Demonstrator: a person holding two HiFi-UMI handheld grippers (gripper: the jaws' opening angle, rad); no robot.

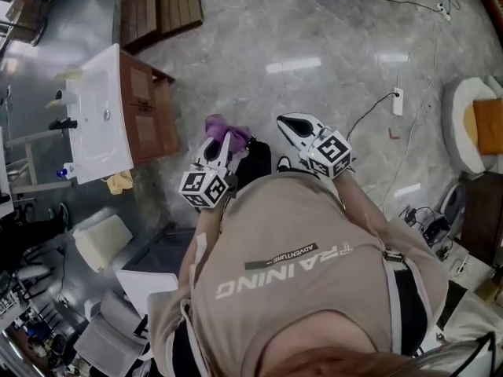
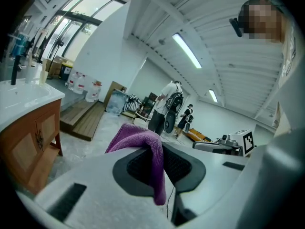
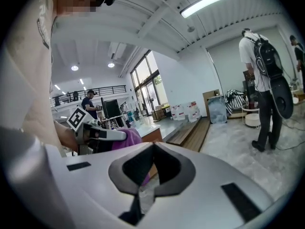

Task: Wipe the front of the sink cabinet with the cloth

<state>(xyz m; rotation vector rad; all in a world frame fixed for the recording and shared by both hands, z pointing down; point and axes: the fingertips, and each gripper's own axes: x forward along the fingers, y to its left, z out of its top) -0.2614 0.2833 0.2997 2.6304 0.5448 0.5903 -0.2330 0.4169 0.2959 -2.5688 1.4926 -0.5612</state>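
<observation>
Purple terry cloth (image 2: 140, 136) sits pinched between the pads of my left gripper (image 2: 158, 151), which is clamped on a fold near the cloth's middle. One bunch stands above the jaws and a tail hangs below. I judge this grip leaves a soft lump out front to press against wood. My right gripper (image 3: 153, 148) has nothing in it, its jaws drawn together tip to tip. I hold it just beside the left one, out of the way, since one cloth needs one gripper.

Both hang in front of my chest over the grey floor (image 1: 314, 38), well apart from the sink cabinet (image 1: 145, 112). Wiping has not begun, and I reckon I must step closer first. The sink cabinet stands on the floor to my left with its brown panelled front turned my way. A white sink (image 1: 98, 120) caps it, with a black tap (image 1: 63, 124) at the sink's far edge.

How much cloth lies inside the pads is hidden. My torso covers the floor beneath me. From the head view the cabinet front is steeply foreshortened, and in the left gripper view its lower part slips behind the gripper's body. A yellow thing (image 1: 119, 183) lies by the cabinet's near corner, and I cannot tell what it is. Beyond are a wooden platform (image 1: 157, 6) and people (image 2: 167, 109) too small to read.
</observation>
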